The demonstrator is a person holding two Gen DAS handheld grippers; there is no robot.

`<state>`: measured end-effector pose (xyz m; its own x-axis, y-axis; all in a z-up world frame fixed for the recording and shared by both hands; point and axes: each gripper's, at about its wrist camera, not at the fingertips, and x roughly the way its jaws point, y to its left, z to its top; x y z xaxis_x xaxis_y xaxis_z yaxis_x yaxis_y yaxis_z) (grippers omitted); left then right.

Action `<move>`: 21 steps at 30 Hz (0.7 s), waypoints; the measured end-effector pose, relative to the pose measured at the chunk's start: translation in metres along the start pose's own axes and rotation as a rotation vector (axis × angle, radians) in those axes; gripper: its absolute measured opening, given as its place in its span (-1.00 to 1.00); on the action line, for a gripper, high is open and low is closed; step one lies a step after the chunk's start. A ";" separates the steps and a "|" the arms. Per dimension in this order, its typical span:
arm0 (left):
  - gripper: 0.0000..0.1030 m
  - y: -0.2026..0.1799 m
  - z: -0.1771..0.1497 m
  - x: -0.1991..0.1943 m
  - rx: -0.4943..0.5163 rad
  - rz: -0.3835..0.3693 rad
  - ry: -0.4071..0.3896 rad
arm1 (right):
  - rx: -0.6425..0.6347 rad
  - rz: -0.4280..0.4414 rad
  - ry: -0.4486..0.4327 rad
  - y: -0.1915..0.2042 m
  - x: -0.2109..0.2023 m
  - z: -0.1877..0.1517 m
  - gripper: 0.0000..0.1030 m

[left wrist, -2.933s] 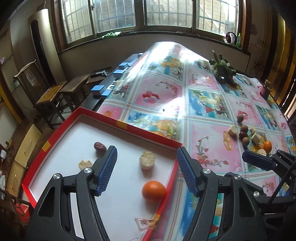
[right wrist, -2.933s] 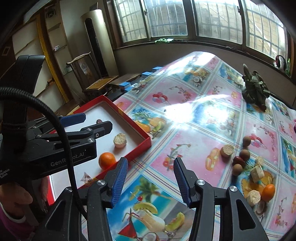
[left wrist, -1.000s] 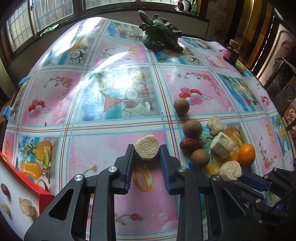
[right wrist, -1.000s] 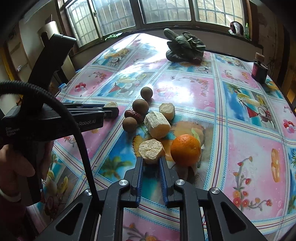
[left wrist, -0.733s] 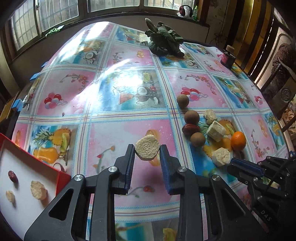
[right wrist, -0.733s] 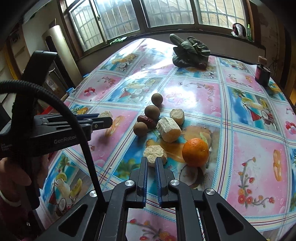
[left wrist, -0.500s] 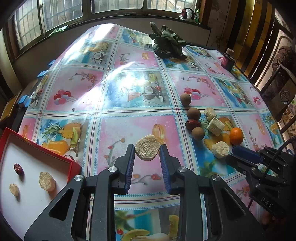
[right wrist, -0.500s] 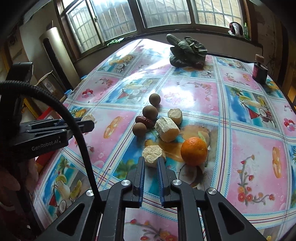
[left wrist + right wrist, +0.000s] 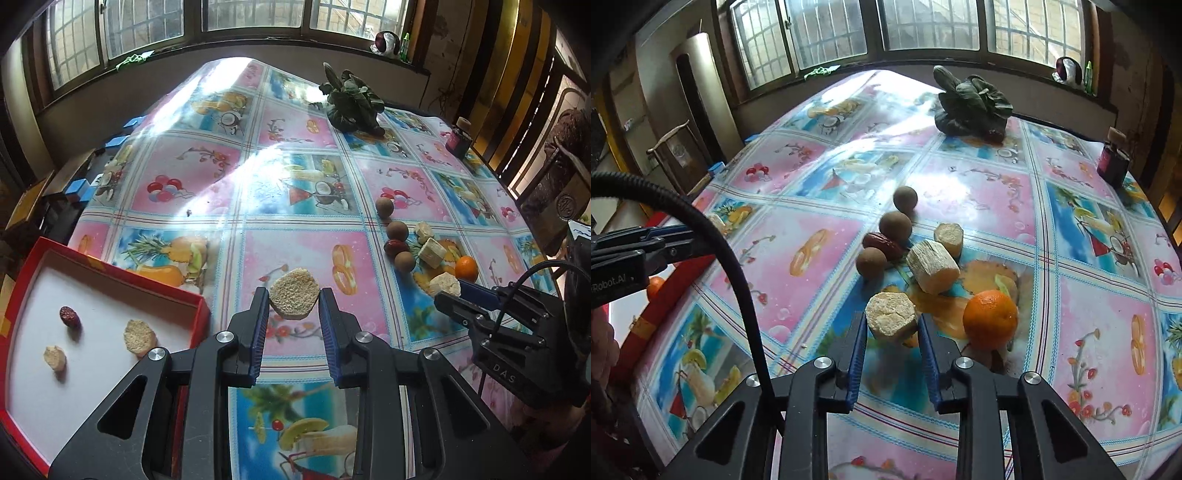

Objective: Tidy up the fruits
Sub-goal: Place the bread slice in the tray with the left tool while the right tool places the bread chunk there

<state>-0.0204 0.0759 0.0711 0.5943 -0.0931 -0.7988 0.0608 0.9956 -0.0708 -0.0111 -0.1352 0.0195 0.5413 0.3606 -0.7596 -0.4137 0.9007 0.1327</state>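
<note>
Overall, a table under a fruit-print oilcloth (image 9: 207,173) fills both views. Red-rimmed tray (image 9: 110,275) with white floor, at the cloth's left edge; it holds a dark red date (image 9: 68,316) and two pale cut pieces (image 9: 139,336), each apart from the others. Leafy green bundle (image 9: 971,105) at the far end, near a small dark jar (image 9: 1112,162). Fruit cluster right of centre: orange (image 9: 990,318), a ridged cane chunk (image 9: 932,266), a smaller cut round (image 9: 948,233), three brown round fruits (image 9: 900,226) and one red date (image 9: 882,243) touching them. Left gripper (image 9: 294,306), raised above the cloth between tray and cluster: its blue pads are clamped on a pale disc-shaped piece (image 9: 294,298), cut face toward the camera. Right gripper (image 9: 892,326), low over the cloth just beside the orange: its jaws are opening, a pale cut chunk (image 9: 891,318) sits between the pads, and whether they press on it cannot be told.
</note>
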 end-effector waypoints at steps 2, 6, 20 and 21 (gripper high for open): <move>-0.48 0.012 -0.002 -0.010 -0.009 0.019 -0.009 | 0.000 0.032 -0.022 0.009 -0.009 0.004 -0.47; -0.48 0.048 -0.009 -0.033 -0.054 0.060 -0.029 | -0.028 0.116 -0.061 0.037 -0.024 0.012 -0.47; -0.48 0.163 -0.062 -0.074 -0.230 0.224 -0.026 | -0.215 0.333 -0.043 0.170 -0.011 0.037 -0.47; -0.48 0.168 -0.066 -0.075 -0.238 0.230 -0.024 | -0.224 0.344 -0.040 0.177 -0.008 0.038 -0.47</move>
<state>-0.1071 0.2508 0.0797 0.5894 0.1371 -0.7961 -0.2646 0.9639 -0.0298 -0.0607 0.0309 0.0730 0.3698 0.6447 -0.6690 -0.7224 0.6523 0.2293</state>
